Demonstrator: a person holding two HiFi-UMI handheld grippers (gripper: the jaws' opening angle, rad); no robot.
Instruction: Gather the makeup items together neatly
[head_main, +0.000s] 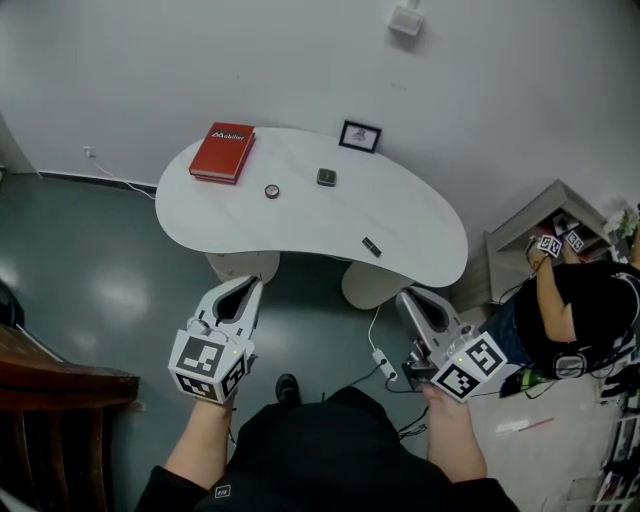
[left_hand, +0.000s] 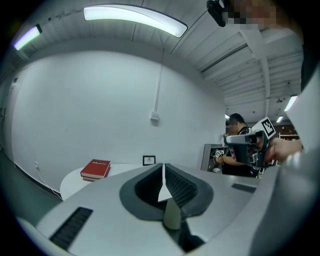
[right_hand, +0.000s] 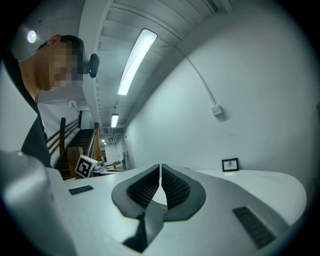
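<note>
We hold both grippers short of the white table (head_main: 420, 225). The left gripper (head_main: 247, 287) and the right gripper (head_main: 408, 297) each have their jaws pressed together on nothing. The makeup items lie on the tabletop (well apart from one another): a small round compact (head_main: 272, 191), a dark squarish case (head_main: 326, 177), and a slim black stick (head_main: 371, 246) near the front edge.

Left gripper (left_hand: 163, 168) has its jaws pressed together with nothing between them. Past it there's a white desk (left_hand: 75, 184) against the wall, with a red book (left_hand: 95, 169) lying flat on it and a little framed picture (left_hand: 149, 160) standing further right. The right gripper (left_hand: 248, 141) is off to the right, a person (left_hand: 234, 152) behind it.
</note>
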